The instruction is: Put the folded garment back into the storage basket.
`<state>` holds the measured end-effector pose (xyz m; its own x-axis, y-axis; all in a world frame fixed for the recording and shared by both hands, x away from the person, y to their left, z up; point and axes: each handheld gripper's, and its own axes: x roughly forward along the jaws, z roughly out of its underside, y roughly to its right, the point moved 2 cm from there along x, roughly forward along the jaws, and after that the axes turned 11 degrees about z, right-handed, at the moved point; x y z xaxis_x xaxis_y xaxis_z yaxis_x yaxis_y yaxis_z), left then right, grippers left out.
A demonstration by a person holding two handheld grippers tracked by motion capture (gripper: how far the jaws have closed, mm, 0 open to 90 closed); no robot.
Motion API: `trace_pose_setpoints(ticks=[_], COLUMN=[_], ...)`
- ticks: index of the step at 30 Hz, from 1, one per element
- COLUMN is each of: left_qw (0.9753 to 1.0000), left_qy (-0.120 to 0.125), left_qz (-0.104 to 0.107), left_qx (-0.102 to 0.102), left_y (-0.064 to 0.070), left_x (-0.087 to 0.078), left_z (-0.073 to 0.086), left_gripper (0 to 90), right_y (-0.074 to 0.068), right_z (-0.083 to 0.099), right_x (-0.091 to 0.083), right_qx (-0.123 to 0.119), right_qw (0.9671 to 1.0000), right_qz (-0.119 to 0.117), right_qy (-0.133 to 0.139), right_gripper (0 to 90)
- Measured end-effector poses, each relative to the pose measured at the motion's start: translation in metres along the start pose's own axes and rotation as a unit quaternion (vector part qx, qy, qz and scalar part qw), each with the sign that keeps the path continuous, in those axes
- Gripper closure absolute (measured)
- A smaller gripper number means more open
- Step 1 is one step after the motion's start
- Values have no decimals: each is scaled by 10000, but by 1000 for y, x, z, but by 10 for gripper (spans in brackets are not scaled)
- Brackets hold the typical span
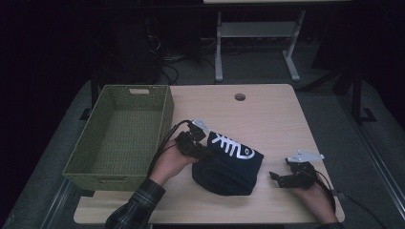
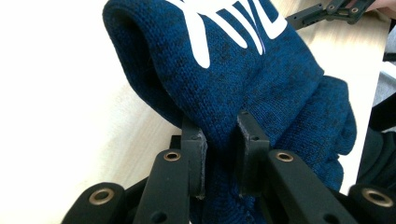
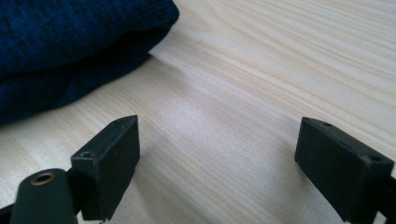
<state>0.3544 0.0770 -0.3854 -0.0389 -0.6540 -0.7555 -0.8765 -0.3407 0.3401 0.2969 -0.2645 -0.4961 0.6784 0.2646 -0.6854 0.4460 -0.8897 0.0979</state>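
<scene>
Your left gripper [image 1: 203, 151] is clamped on a fold of the dark blue knitted garment [image 1: 229, 167]; in the left gripper view the two jaws pinch the knit [image 2: 261, 88] between them, with only the thickness of the fabric keeping them apart. The garment lies bunched on the wooden table [image 1: 267, 119] near its front edge, white printed lettering [image 1: 231, 145] facing up. The pinch sits at the garment's 9 o'clock edge.

Your right gripper [image 1: 276, 178] stands at 3 o'clock of the garment, just beside it and not touching. Its jaws are spread wide with nothing between them; the right gripper view shows bare wood [image 3: 219, 140] in the gap and the garment's edge [image 3: 79, 51] at 11 o'clock.

A green woven basket [image 1: 165, 112] stands at 9 o'clock of your left hand [image 1: 168, 164], along the table's left side.
</scene>
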Motion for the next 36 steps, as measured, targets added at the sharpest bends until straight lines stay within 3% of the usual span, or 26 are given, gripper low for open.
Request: trace_pose_setpoints(ticks=[17, 30, 36], left_qw=[9998, 9996, 9999], left_qy=[-102, -104, -16], left_qz=[-29, -53, -94], left_qx=[178, 257, 141], left_y=[9, 15, 14], left_x=[-33, -81, -103], left_z=[-25, -39, -38], left_gripper=[782, 781, 781], right_y=[1, 1, 1], right_z=[0, 0, 0], right_x=[1, 0, 0], right_qx=[31, 65, 74], right_qw=[10000, 10000, 9999], right_qz=[47, 72, 78], right_qy=[27, 13, 8], right_gripper=[138, 140, 140])
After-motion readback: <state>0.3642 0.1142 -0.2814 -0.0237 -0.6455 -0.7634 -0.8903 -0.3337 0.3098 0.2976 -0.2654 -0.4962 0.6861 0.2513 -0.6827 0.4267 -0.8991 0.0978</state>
